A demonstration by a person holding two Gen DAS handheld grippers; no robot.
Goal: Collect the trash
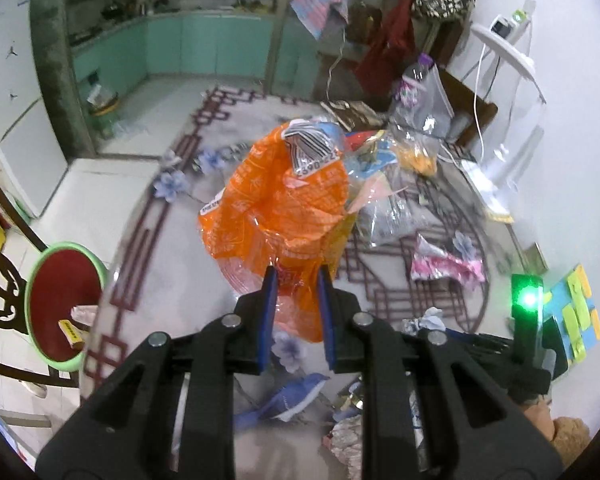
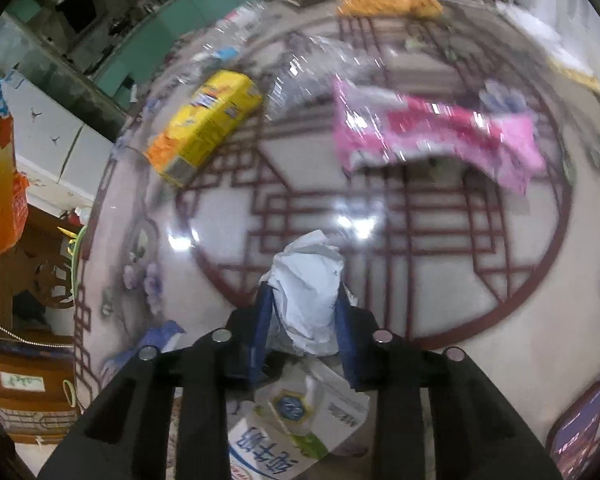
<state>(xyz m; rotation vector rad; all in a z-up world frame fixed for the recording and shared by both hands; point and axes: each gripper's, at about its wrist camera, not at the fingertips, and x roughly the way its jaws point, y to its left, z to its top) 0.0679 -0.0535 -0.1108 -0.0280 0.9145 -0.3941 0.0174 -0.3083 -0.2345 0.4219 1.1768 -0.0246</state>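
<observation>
Two tools (image 1: 297, 276) (image 2: 304, 300), one orange wrapper (image 1: 276, 216), one paper wad (image 2: 308, 280)

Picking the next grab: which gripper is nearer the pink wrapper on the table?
Probably right, though its view is blurred. The right gripper, shut on crumpled white paper, faces the pink wrapper just ahead. The left gripper holds an orange bag, the wrapper off to its side.

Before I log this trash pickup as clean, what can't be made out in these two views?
- Left wrist view: the table under the orange wrapper, hidden by the wrapper.
- Right wrist view: the pink packet, its print lost to blur.
- Right wrist view: the milk carton, partly hidden by the black gripper body and cut off at the bottom edge.
</observation>
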